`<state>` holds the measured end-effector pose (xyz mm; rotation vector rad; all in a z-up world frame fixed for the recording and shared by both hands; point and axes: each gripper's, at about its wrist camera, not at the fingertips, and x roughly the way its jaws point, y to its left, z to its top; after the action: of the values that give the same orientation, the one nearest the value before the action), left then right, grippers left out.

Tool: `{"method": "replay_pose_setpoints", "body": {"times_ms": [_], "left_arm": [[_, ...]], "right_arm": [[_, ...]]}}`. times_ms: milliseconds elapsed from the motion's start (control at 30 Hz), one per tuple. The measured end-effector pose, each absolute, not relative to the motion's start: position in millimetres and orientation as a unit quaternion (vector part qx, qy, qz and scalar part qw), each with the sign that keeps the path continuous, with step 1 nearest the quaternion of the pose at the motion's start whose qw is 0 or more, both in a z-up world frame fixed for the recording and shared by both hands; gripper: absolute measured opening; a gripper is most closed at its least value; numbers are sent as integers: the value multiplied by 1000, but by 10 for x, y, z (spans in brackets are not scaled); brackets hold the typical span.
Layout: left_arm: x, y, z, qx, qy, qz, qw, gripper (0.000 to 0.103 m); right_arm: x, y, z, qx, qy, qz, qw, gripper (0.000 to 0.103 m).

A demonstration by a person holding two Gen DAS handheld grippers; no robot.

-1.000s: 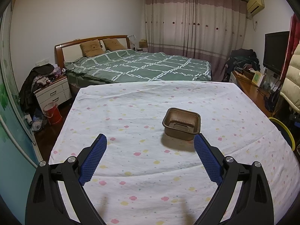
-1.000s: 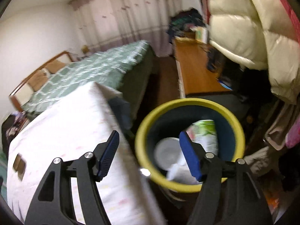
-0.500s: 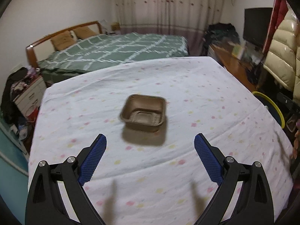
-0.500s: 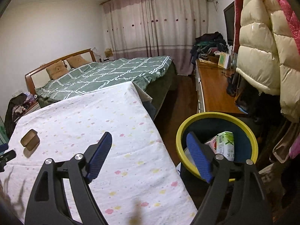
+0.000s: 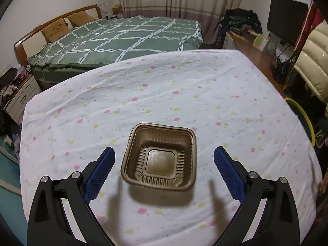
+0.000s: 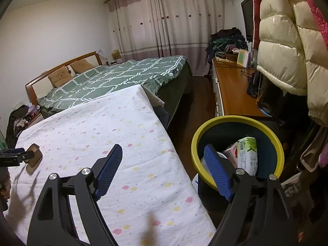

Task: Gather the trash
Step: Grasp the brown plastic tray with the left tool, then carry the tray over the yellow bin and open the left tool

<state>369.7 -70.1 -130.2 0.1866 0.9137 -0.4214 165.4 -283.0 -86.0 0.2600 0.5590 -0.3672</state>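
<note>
Closer now than a second ago, the left gripper [image 5: 163, 162] has swung in over the brown plastic tray [image 5: 160, 156], which sits on the counter [image 5: 184, 94] between its widening fingers, untouched by either pad. Only the right wrist view shows inside the yellow-rimmed bin [image 6: 235, 121] beside the counter: a green-and-white carton [image 6: 247, 155], its print too small to read. The right gripper [image 6: 164, 164] is spread, holding nothing.
</note>
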Motion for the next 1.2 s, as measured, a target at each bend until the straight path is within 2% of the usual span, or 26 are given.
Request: {"method": "replay_pose_setpoints", "body": {"times_ms": [100, 167, 233, 333, 567, 833, 1200], "left_arm": [[3765, -747, -1368, 99, 445, -206, 866, 95], [3795, -769, -1396, 104, 447, -207, 864, 92], [3826, -789, -1431, 105, 454, -210, 860, 79], [3858, -804, -1468, 104, 461, -212, 855, 71], [3656, -913, -1317, 105, 440, -218, 865, 70], [3205, -1452, -944, 123, 412, -267, 862, 70], [2675, -2919, -751, 155, 394, -376, 824, 70]], "right_arm": [[1665, -2855, -867, 130, 278, -180, 935, 77], [1671, -2861, -867, 130, 278, -180, 935, 78], [1672, -2862, -869, 131, 279, -179, 934, 78], [1679, -2874, -887, 136, 282, -178, 933, 78], [1657, -2877, -886, 141, 276, -181, 934, 78], [1394, -2925, -841, 142, 259, -175, 939, 78], [492, -3340, -569, 125, 228, -207, 943, 79]]}}
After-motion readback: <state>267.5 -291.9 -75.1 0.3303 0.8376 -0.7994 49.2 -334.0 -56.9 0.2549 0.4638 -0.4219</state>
